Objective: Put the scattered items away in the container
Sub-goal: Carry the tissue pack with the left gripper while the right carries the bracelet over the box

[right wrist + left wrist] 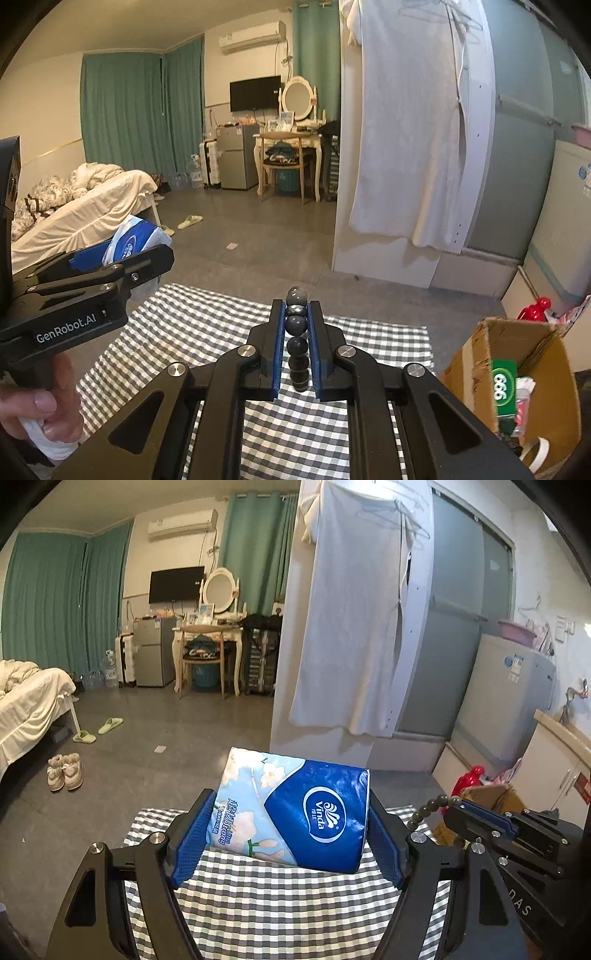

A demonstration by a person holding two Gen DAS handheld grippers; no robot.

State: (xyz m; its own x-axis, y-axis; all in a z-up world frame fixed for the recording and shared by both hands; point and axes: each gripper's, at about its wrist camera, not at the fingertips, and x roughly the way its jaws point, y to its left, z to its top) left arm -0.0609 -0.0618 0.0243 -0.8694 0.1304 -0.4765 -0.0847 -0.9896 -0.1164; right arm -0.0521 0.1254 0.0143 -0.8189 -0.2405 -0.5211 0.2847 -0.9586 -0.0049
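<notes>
Checkered cloth (258,904) lies under our tongs. Left tongs (291,834) squeeze the tissue pack (295,812); right tongs (297,347) pinch the beads (297,332). Right of them sits the box (517,354).

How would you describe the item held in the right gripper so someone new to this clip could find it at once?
Start at the grey-and-white checked cloth spread on the floor. Above it the right gripper is shut on a bead bracelet, a string of dark, glossy round beads standing upright between the blue pads. The left gripper's load is a soft blue Vinda tissue pack, and the cardboard box sits off to the right.
</notes>
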